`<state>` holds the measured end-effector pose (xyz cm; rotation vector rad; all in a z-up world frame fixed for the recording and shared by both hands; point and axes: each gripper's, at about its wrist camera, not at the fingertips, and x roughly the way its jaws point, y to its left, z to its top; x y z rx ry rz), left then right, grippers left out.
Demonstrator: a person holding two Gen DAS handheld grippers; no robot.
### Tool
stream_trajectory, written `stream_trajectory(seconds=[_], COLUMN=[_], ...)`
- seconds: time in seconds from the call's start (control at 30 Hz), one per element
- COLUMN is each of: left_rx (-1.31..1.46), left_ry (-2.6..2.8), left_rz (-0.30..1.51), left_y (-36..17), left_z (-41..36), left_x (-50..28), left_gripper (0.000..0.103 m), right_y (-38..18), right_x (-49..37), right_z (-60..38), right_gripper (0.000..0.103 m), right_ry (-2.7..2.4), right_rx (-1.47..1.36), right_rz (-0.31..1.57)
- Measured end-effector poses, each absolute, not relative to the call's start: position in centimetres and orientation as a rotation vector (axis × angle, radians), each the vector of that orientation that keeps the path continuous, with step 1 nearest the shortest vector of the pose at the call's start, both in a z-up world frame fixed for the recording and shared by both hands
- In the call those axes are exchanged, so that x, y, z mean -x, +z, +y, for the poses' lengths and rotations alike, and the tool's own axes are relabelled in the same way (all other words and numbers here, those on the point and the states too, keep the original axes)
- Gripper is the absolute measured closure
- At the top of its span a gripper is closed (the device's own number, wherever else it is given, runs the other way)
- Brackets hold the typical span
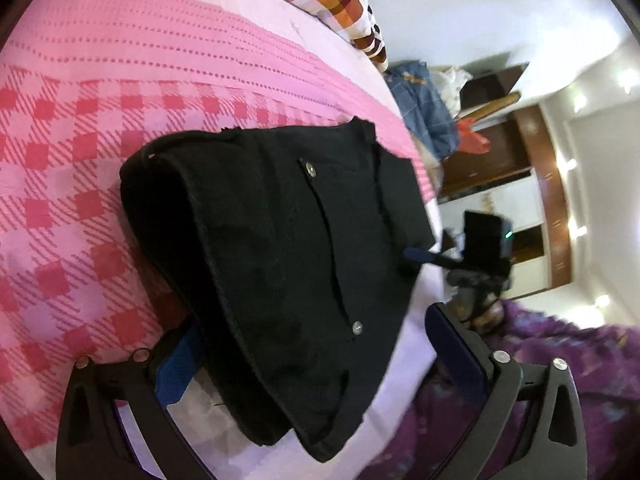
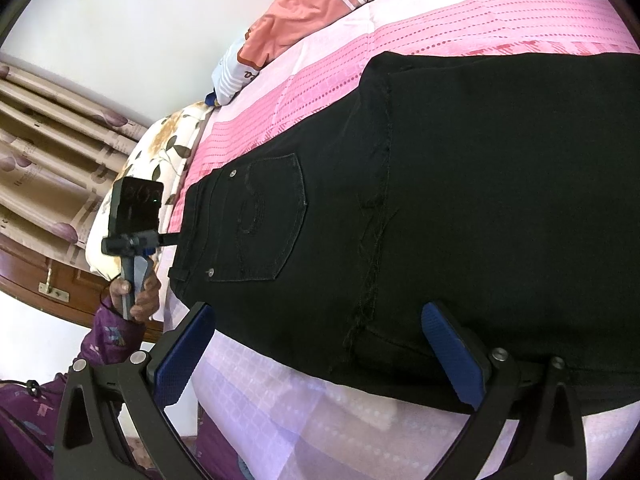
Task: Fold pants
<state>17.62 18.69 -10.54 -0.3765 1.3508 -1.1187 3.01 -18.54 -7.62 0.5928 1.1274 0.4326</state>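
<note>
Black pants lie folded in a thick stack on the pink bed; in the right wrist view the pants show a back pocket and waistband. My left gripper is open, its fingers on either side of the folded stack's near edge, the left pad partly under the cloth. My right gripper is open at the pants' near edge, with its right pad over the cloth. The left gripper also shows in the right wrist view at the waistband, and the right gripper in the left wrist view, its tips at the pants' edge.
The bed has a pink checked sheet. Pillows lie at its head. A pile of blue clothes lies beyond the bed edge. A wooden wardrobe and curtains stand beyond.
</note>
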Motion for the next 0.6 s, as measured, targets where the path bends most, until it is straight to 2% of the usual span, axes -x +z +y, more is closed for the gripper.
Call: stream_trajectory(seconds=[0.17, 0.33, 0.37, 0.5, 0.6], left_rx=[0.441, 0.511, 0.516, 0.530, 0.537], left_ry=[-1.049, -0.961, -0.948, -0.906, -0.893], left_rz=[1.325, 1.315, 1.305, 1.268, 1.222], left_y=[-11.0, -11.7, -11.7, -11.7, -10.9], left_z=[19.1, 19.5, 19.6, 20.4, 20.4], left_x=[-17.1, -16.5, -16.3, -15.6, -14.9], left_gripper=[0.010, 0.050, 0.052, 0.076, 0.080], right_y=[-7.6, -7.6, -7.6, -7.6, -7.7], right_x=[-3.1, -3.1, -3.2, -3.4, -3.5], right_z=[-18.6, -18.6, -18.6, -18.8, -18.9], right_gripper=[0.001, 0.001, 0.000, 0.000, 0.000], right_ry=[0.434, 0.437, 0.438, 0.446, 0.452], right_rx=[-0.597, -0.606, -0.607, -0.613, -0.617], right_rz=[1.125, 1.121, 1.119, 1.115, 1.111])
